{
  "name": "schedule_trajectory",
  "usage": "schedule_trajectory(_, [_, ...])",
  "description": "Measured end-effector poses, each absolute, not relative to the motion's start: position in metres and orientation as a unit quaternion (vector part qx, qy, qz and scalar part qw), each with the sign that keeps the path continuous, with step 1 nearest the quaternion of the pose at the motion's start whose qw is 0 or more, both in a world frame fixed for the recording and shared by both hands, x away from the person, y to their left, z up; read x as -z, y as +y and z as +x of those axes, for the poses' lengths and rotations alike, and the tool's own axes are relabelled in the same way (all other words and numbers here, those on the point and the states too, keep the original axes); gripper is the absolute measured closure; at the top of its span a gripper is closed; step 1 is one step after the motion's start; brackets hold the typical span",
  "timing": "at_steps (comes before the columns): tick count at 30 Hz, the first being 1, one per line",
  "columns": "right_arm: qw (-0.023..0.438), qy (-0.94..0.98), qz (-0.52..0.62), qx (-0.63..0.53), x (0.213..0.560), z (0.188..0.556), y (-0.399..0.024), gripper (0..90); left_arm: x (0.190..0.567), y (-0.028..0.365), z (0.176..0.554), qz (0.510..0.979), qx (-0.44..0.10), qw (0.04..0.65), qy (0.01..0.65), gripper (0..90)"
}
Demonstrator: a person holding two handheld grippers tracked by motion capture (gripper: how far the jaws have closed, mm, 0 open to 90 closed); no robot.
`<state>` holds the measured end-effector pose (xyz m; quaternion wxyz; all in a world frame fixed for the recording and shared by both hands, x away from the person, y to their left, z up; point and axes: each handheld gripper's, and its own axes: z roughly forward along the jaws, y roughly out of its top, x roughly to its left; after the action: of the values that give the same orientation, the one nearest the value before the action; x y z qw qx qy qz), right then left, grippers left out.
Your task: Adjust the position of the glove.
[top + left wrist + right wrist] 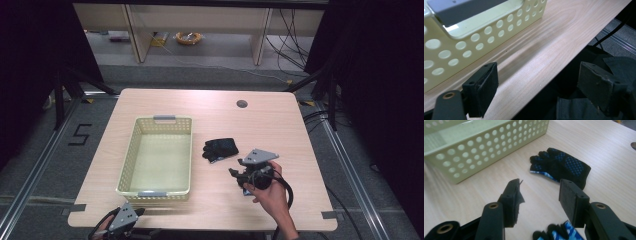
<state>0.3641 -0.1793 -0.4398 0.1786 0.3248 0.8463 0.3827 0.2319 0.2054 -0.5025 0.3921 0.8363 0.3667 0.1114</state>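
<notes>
I read one marking: a black numeral "5" (80, 135) taped in angular strokes on the grey carpeted floor (50, 175) left of the light wooden table (280, 130), seen from the high view. Nothing else was legible for me; the perforated pale yellow plastic basket (128, 160) and the black glove with blue dotted palm (564, 166) carried no readable label or brand.
</notes>
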Motion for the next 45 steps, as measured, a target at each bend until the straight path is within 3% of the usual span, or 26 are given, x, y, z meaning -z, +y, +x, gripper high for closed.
schedule_trajectory(10, [0.178,0.87,0.314,-0.336,0.444,0.42,-0.147,53.1,0.504,0.205,0.23,0.827,-0.125,0.4,0.375,16.4])
schedule_trajectory(13, [0.154,0.878,0.325,-0.317,0.453,0.438,-0.139,54.0,0.504,0.206,0.23,0.832,-0.126,0.397,0.367,16.5])
schedule_trajectory(20, [0.149,0.88,0.338,-0.298,0.465,0.459,-0.131,55.2,0.504,0.204,0.229,0.817,-0.115,0.418,0.381,16.5])
schedule_trajectory(22, [0.149,0.883,0.339,-0.289,0.471,0.469,-0.128,55.2,0.503,0.206,0.228,0.832,-0.104,0.4,0.37,16.5])
schedule_trajectory(32, [0.102,0.882,0.386,-0.25,0.488,0.494,-0.129,57.6,0.503,0.205,0.228,0.826,-0.107,0.41,0.371,16.5])
schedule_trajectory(35, [0.1,0.883,0.384,-0.25,0.489,0.494,-0.129,60.3,0.504,0.206,0.228,0.828,-0.11,0.408,0.369,16.5])
schedule_trajectory(36, [0.088,0.88,0.386,-0.262,0.491,0.493,-0.129,68.3,0.503,0.206,0.229,0.827,-0.111,0.409,0.369,16.5])
schedule_trajectory(38, [0.092,0.877,0.393,-0.26,0.491,0.493,-0.13,71.2,0.504,0.204,0.228,0.816,-0.11,0.417,0.385,16.5])
schedule_trajectory(39, [0.087,0.877,0.388,-0.27,0.492,0.493,-0.132,79.0,0.503,0.206,0.229,0.826,-0.113,0.408,0.372,16.5])
schedule_trajectory(42, [0.08,0.87,0.388,-0.295,0.496,0.491,-0.135,86.1,0.506,0.204,0.228,0.825,-0.121,0.404,0.377,16.6])
schedule_trajectory(45, [0.081,0.87,0.383,-0.299,0.496,0.489,-0.136,86.9,0.504,0.207,0.229,0.831,-0.119,0.401,0.367,16.7])
